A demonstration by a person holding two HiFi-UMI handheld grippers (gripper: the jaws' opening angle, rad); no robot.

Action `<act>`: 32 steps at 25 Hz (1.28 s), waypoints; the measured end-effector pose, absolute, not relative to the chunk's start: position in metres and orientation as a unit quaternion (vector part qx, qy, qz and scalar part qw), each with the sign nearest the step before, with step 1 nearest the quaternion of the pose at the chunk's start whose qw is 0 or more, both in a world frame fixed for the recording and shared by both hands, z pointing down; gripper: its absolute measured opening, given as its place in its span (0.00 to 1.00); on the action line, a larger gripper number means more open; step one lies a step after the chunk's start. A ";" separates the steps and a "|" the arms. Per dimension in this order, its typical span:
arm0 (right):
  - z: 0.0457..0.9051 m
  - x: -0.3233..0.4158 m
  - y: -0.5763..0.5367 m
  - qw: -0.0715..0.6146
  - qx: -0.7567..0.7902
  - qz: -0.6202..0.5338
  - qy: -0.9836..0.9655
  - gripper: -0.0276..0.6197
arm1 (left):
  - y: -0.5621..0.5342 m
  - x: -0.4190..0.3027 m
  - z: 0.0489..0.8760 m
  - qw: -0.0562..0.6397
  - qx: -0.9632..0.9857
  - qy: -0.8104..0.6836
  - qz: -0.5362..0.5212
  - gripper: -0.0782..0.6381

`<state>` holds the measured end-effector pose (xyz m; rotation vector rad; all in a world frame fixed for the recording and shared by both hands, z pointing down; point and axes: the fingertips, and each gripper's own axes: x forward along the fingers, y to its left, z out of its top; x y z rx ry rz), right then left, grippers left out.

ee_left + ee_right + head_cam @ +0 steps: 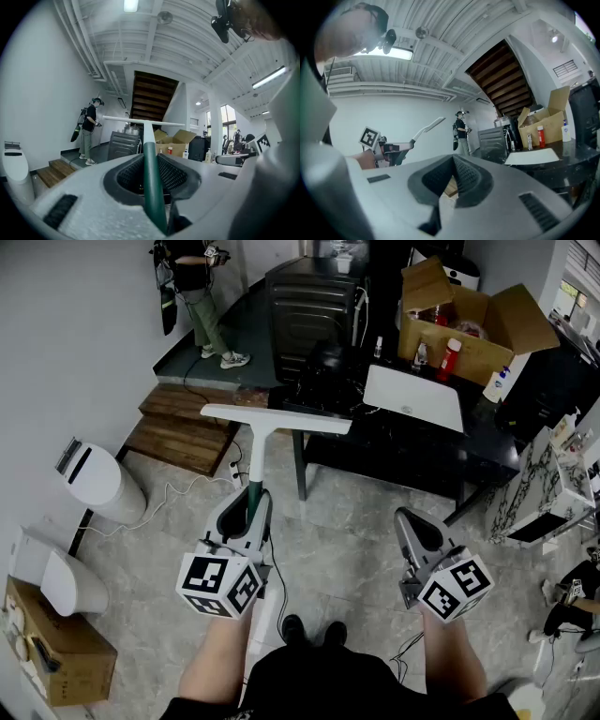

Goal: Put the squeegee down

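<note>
The squeegee has a wide white blade [277, 420] held level at the top, a white shaft and a dark green grip [253, 495]; its pole runs down past my legs toward the floor. My left gripper [246, 512] is shut on the green grip, which stands between the jaws in the left gripper view [151, 173], with the blade [140, 122] above. My right gripper [414, 526] hangs apart at the right, level, with its jaws together and nothing in them [452, 161]. From the right gripper view the squeegee blade [431, 125] shows off to the left.
A black table [412, 460] with a white board [412, 397] stands ahead; a cardboard box [469, 324] of bottles sits at its back. Wooden steps [183, 427], a white bin [98, 484] and a carton [56, 652] are on the left. A person [202, 296] stands far back.
</note>
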<state>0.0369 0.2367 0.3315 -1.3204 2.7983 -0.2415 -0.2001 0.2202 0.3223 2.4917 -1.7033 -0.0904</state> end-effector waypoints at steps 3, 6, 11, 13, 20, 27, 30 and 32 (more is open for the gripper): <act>0.329 0.039 0.235 0.019 -0.426 -0.075 0.901 0.05 | 0.220 -0.197 0.321 0.058 0.825 -0.561 -0.030 0.25; 0.326 0.041 0.236 0.023 -0.424 -0.071 0.903 0.05 | 0.223 -0.193 0.321 0.057 0.825 -0.561 -0.027 0.25; 0.318 0.053 0.237 0.029 -0.428 -0.063 0.901 0.05 | 0.225 -0.185 0.316 0.049 0.827 -0.560 -0.019 0.25; 0.316 0.065 0.236 0.034 -0.442 -0.064 0.894 0.05 | 0.227 -0.183 0.312 0.045 0.825 -0.563 -0.020 0.25; 0.317 0.103 0.243 0.069 -0.455 -0.089 0.883 0.05 | 0.238 -0.167 0.314 0.048 0.819 -0.572 -0.019 0.25; 0.319 0.133 0.257 0.082 -0.460 -0.101 0.878 0.05 | 0.251 -0.142 0.318 0.054 0.821 -0.568 -0.018 0.25; 0.320 0.144 0.260 0.084 -0.465 -0.103 0.875 0.05 | 0.249 -0.135 0.316 0.053 0.824 -0.564 -0.019 0.25; 0.321 0.150 0.258 0.084 -0.468 -0.103 0.874 0.05 | 0.246 -0.132 0.315 0.050 0.825 -0.562 -0.022 0.25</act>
